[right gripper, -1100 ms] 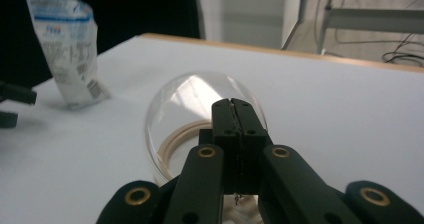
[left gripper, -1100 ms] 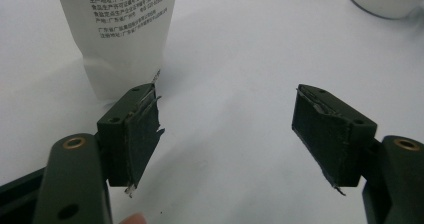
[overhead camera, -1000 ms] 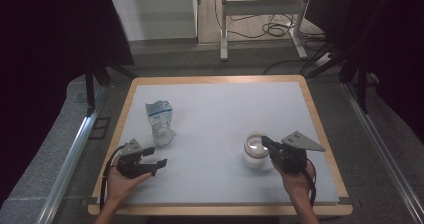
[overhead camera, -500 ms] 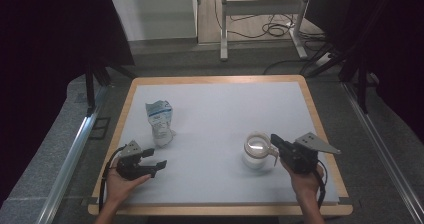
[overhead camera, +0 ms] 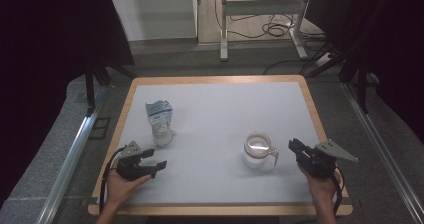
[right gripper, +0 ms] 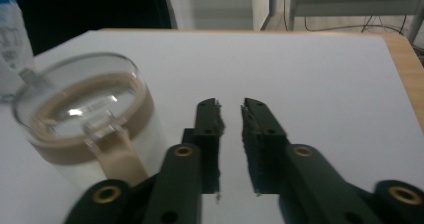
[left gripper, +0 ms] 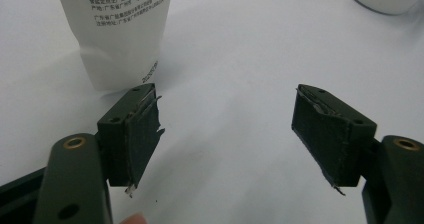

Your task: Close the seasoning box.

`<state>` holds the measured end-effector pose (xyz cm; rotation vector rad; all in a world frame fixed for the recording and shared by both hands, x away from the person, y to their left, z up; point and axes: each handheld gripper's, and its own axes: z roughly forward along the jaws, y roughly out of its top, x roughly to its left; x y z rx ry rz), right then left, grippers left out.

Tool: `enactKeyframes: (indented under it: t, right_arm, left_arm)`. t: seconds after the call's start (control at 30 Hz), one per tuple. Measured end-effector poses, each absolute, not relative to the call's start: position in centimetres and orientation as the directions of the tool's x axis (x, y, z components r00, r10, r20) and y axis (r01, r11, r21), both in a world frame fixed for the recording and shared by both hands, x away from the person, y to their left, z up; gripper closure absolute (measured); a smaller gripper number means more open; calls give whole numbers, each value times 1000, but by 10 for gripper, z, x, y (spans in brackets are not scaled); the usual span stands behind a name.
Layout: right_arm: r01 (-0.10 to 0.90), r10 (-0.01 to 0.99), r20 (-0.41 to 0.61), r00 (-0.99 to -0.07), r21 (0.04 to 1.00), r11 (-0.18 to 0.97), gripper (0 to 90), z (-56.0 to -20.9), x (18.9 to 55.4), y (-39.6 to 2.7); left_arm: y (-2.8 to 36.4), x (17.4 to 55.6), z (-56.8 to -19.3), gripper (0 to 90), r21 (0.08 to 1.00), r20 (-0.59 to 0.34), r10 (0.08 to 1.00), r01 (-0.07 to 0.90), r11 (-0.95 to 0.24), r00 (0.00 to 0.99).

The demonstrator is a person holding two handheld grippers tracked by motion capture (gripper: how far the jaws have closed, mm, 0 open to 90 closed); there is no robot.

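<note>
Dark curtains and a grey floor with cables and a metal frame ring the work area, and at its centre sits the table (overhead camera: 220, 79), a white sheet inside a pale wooden rim. On it stand two things, well apart: a white printed pouch (overhead camera: 160, 121), upright on the left half, and a clear glass mug (overhead camera: 258, 151) with a tan band and a handle on the right half. What has changed since a second ago is on the right: the right gripper (overhead camera: 296, 146), which was touching the mug at its handle side, has drawn off toward the table's right edge and now rests just beside the mug, apart from it. Its jaws have just been opening and stand a narrow gap apart with nothing between them, as the right gripper view shows, the mug off to their left. That reads as a release: the mug looks set down and the right hand's part done for now. The left gripper (overhead camera: 156, 159) has kept its place near the pouch's foot, jaws spread wide and empty.
</note>
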<state>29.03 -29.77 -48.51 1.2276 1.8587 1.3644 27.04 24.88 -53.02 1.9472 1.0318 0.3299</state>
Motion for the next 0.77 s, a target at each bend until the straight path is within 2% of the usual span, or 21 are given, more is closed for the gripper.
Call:
enactKeyframes:
  t: [0.1, 0.33, 0.63, 0.77]
  right_arm:
    - [372, 884, 100, -457, 924, 87, 691, -495, 290, -302]
    - [412, 873, 51, -486, 894, 177, 482, -512, 290, -300]
    - [397, 880, 41, -473, 902, 172, 387, -510, 288, -299]
    - [402, 890, 43, -455, 901, 162, 306, -512, 289, -302]
  left_arm:
    - [249, 270, -530, 273, 806, -157, 771, 531, -262, 617]
    - [251, 269, -530, 272, 808, -158, 773, 530, -256, 615]
    - [251, 268, -529, 271, 814, -159, 774, 525, -249, 613]
    - [250, 268, -528, 265, 819, -160, 774, 520, -242, 613]
